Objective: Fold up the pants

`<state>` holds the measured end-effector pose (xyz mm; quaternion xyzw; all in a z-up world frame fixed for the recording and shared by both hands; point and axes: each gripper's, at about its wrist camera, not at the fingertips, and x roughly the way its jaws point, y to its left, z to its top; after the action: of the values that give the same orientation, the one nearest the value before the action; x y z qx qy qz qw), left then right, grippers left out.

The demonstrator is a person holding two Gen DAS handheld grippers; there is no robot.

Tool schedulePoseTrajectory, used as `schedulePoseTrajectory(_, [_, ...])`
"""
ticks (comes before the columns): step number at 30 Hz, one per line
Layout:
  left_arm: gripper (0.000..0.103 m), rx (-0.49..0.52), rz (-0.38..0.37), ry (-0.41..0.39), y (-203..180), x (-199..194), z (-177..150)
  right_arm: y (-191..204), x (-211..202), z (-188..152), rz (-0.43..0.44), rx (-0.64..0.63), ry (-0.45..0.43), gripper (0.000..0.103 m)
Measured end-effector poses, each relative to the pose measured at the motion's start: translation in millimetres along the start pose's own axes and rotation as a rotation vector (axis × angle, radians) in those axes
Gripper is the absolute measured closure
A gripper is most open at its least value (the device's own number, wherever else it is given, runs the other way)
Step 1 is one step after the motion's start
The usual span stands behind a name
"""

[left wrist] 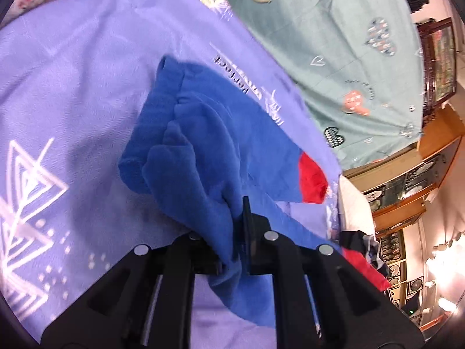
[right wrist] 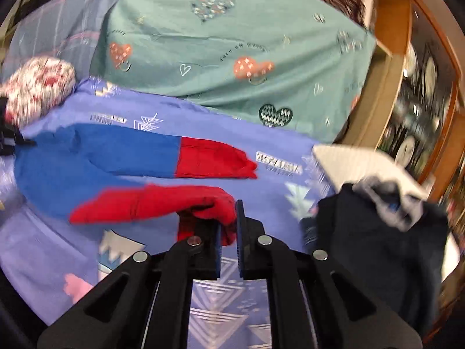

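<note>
The pants (right wrist: 96, 160) are blue with red lower legs and lie across a lilac patterned sheet (right wrist: 261, 139). My left gripper (left wrist: 232, 232) is shut on the bunched blue waist end of the pants (left wrist: 203, 145), lifted off the sheet. My right gripper (right wrist: 228, 221) is shut on the red cuff of the near leg (right wrist: 180, 200). The far leg (right wrist: 215, 160) lies flat with its red end pointing right. The left gripper shows at the far left edge of the right wrist view (right wrist: 8, 139).
A teal sheet with hearts (right wrist: 232, 43) covers the bed behind. A pile of dark clothes (right wrist: 377, 232) and a white folded item (right wrist: 363, 163) lie at the right. A floral bundle (right wrist: 37, 87) sits at the left. A wooden cabinet (right wrist: 407, 87) stands beyond the bed.
</note>
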<state>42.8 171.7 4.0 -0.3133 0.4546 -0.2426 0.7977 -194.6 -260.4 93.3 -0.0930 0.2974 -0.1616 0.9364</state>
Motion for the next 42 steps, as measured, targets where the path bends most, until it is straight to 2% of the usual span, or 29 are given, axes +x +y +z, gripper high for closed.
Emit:
schedulePoseTrajectory(1, [0.093,0.006,0.002,0.003,1.9,-5.4,-4.5,-3.5,4.5,-9.3,0.011,-0.033,0.043,0.095])
schedulePoseTrajectory(2, [0.093,0.013,0.031,0.02,7.6,-7.4,-10.8,-4.6,17.6,-21.9,0.032,-0.075,0.125,0.089])
schedulePoseTrajectory(3, [0.093,0.013,0.058,0.039,14.1,-5.7,-14.3,-6.4,34.7,-46.0,0.047,-0.119,0.233,0.076])
schedulePoseTrajectory(4, [0.093,0.007,0.094,0.07,24.8,-1.0,-19.4,-7.4,42.6,-58.6,0.044,-0.133,0.283,0.066])
schedulePoseTrajectory(6, [0.091,-0.009,0.133,0.108,41.0,6.9,-22.3,-20.9,58.2,-94.2,0.038,-0.101,0.388,0.064])
schedulePoseTrajectory(7, [0.088,-0.026,0.146,0.12,47.6,9.6,-23.8,-28.2,59.2,-101.3,0.049,-0.063,0.405,0.06])
schedulePoseTrajectory(8, [0.08,-0.038,0.151,0.131,51.5,13.0,-23.5,-38.4,57.5,-106.0,0.073,-0.007,0.406,0.058])
schedulePoseTrajectory(9, [0.072,-0.039,0.155,0.128,52.0,14.3,-22.7,-51.6,53.0,-107.7,0.115,0.076,0.386,0.048])
schedulePoseTrajectory(10, [0.045,-0.031,0.166,0.119,49.7,15.0,-21.3,-59.0,49.5,-107.2,0.149,0.132,0.37,0.039])
schedulePoseTrajectory(11, [0.027,-0.024,0.18,0.103,47.9,14.6,-20.9,-66.4,47.8,-107.4,0.185,0.185,0.356,0.023])
schedulePoseTrajectory(12, [0.025,-0.016,0.191,0.083,45.3,15.2,-19.9,-72.1,48.2,-109.2,0.231,0.24,0.344,0.018])
schedulePoseTrajectory(14, [0.024,0.004,0.192,0.084,39.8,21.3,-18.2,-60.3,51.4,-110.4,0.281,0.243,0.347,0.018])
schedulePoseTrajectory(16, [0.024,-0.009,0.182,0.096,39.7,27.3,-18.7,-28.6,54.9,-110.5,0.296,0.137,0.342,0.018])
schedulePoseTrajectory(18, [0.024,-0.032,0.172,0.118,42.4,36.2,-20.9,4.4,65.6,-108.4,0.22,-0.011,0.328,0.019])
schedulePoseTrajectory(19, [0.024,-0.035,0.172,0.112,42.8,37.4,-21.2,14.2,72.2,-107.5,0.186,-0.047,0.326,0.037])
schedulePoseTrajectory(20, [0.025,-0.031,0.176,0.108,40.6,38.5,-22.1,20.4,81.7,-105.4,0.146,-0.073,0.328,0.063])
schedulePoseTrajectory(21, [0.025,-0.031,0.175,0.11,38.3,39.4,-22.0,21.7,90.0,-103.9,0.128,-0.071,0.351,0.093])
schedulePoseTrajectory(22, [0.026,-0.038,0.168,0.114,37.2,39.6,-22.2,12.9,93.8,-97.1,0.087,-0.045,0.35,0.094])
schedulePoseTrajectory(24, [0.026,-0.051,0.161,0.116,40.2,35.7,-21.9,-10.0,81.3,-77.8,-0.022,-0.043,0.251,0.093])
schedulePoseTrajectory(25, [0.026,-0.052,0.165,0.113,41.4,33.1,-22.1,-27.3,64.5,-63.2,-0.086,-0.055,0.167,0.093])
schedulePoseTrajectory(27, [0.026,-0.06,0.171,0.111,46.6,30.0,-23.7,-45.3,50.1,-56.7,-0.123,-0.077,0.115,0.091])
schedulePoseTrajectory(29, [0.026,-0.065,0.154,0.113,50.1,26.4,-25.3,-56.8,61.3,-71.6,-0.153,-0.141,0.209,0.083])
schedulePoseTrajectory(31, [0.026,-0.06,0.155,0.12,51.3,24.9,-25.1,-62.1,86.5,-104.4,-0.137,-0.169,0.361,0.058])
schedulePoseTrajectory(33, [0.026,-0.056,0.152,0.133,50.4,24.4,-27.0,-68.9,96.2,-131.9,-0.117,-0.141,0.438,0.053])
schedulePoseTrajectory(35, [0.026,-0.045,0.157,0.146,48.0,23.4,-28.8,-80.4,90.4,-141.4,-0.082,-0.059,0.44,0.05])
schedulePoseTrajectory(36, [0.026,-0.04,0.157,0.152,46.3,23.1,-29.1,-88.8,84.6,-142.3,-0.049,-0.013,0.403,0.044])
schedulePoseTrajectory(38, [0.026,-0.024,0.156,0.155,41.7,23.9,-28.4,-109.9,78.5,-139.2,0.043,0.157,0.381,0.034])
schedulePoseTrajectory(39, [0.026,-0.019,0.158,0.151,40.2,24.4,-27.4,-122.4,78.4,-138.6,0.116,0.263,0.38,0.033])
schedulePoseTrajectory(42, [0.025,-0.015,0.152,0.144,36.6,32.6,-24.6,-135.3,89.0,-135.7,0.251,0.447,0.389,0.032])
